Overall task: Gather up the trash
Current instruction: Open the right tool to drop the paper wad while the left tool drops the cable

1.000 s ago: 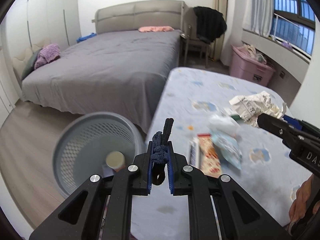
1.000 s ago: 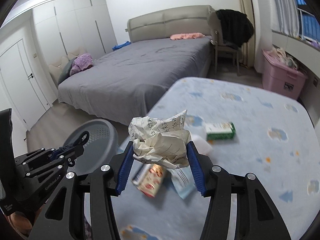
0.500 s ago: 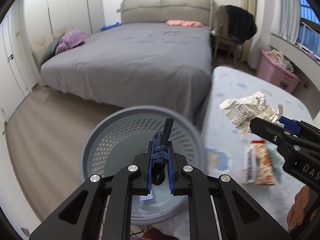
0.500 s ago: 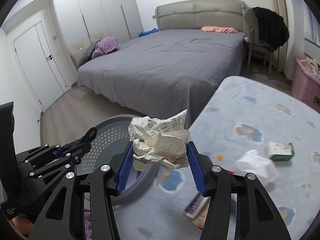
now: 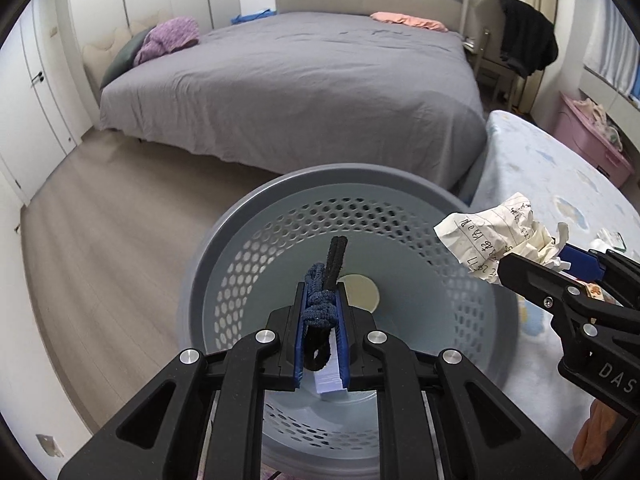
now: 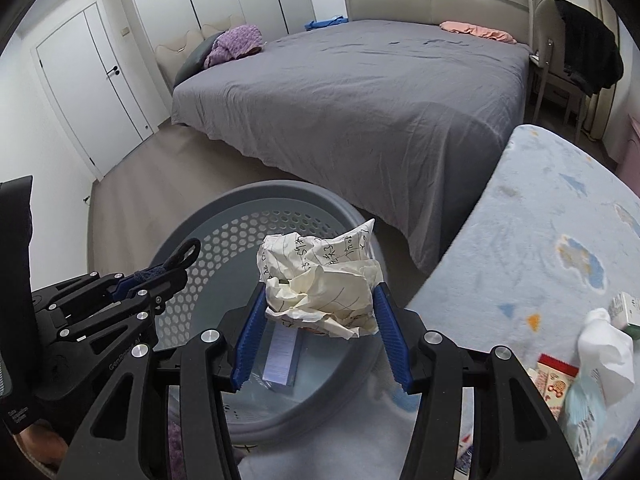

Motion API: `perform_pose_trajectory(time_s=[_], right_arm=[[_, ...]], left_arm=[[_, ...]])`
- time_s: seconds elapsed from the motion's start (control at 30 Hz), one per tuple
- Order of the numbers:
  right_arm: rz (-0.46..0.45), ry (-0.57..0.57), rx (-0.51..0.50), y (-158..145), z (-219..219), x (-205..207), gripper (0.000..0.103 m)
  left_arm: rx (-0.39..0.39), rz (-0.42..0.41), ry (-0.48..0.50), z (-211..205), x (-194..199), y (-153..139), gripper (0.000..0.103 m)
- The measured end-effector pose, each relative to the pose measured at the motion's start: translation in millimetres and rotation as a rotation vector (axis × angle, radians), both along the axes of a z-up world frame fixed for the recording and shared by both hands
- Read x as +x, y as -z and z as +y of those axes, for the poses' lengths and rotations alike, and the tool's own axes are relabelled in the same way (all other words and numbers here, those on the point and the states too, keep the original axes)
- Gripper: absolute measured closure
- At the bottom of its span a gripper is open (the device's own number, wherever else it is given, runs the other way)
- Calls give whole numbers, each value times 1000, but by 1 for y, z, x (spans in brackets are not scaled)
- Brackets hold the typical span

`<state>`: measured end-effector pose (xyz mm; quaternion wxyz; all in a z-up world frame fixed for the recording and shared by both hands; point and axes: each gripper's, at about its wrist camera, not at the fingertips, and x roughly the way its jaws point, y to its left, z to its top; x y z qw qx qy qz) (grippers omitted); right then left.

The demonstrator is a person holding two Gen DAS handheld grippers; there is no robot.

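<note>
A grey perforated waste basket (image 5: pixel 280 208) (image 6: pixel 260 196) stands on the floor beside the table. My left gripper (image 5: pixel 321 288) (image 6: pixel 176 268) hangs over its opening, shut on a knotted dark blue and black cord (image 5: pixel 334 256) (image 6: pixel 184 252). My right gripper (image 6: pixel 320 304) (image 5: pixel 548 258) is shut on a crumpled ball of written-on paper (image 6: pixel 320 276) (image 5: pixel 492 236), held above the basket's table-side rim. In the basket lie a round cream disc (image 5: pixel 360 292) and a white printed slip (image 6: pixel 282 356).
The table with a pale blue cloth (image 6: pixel 540 240) carries a white tissue (image 6: pixel 604 336), a red packet (image 6: pixel 554 380) and a green-white box (image 6: pixel 626 312). A grey bed (image 5: pixel 300 92) lies behind the basket. A pink bin (image 5: pixel 592 140) and a chair with a black garment (image 5: pixel 524 36) stand far right.
Both grippers have swung left from over the table to over the basket and come lower. Each still holds its piece of trash.
</note>
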<state>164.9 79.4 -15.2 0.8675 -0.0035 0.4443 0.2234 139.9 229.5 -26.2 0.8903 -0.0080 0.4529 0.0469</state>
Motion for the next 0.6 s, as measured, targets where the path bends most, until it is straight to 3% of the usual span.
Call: perform_pose_trajectory(time_s=[0.23, 0.4, 0.6], right_arm=[[12, -21, -19, 9, 17, 6, 51], [-6, -16, -33, 6, 19, 5, 38], [-21, -7, -48, 4, 19, 2, 37]], left_arm=[[-14, 20, -34, 14, 3, 10, 86], [-27, 41, -49, 21, 6, 14, 84], [-27, 49, -65, 26, 3, 16, 73]])
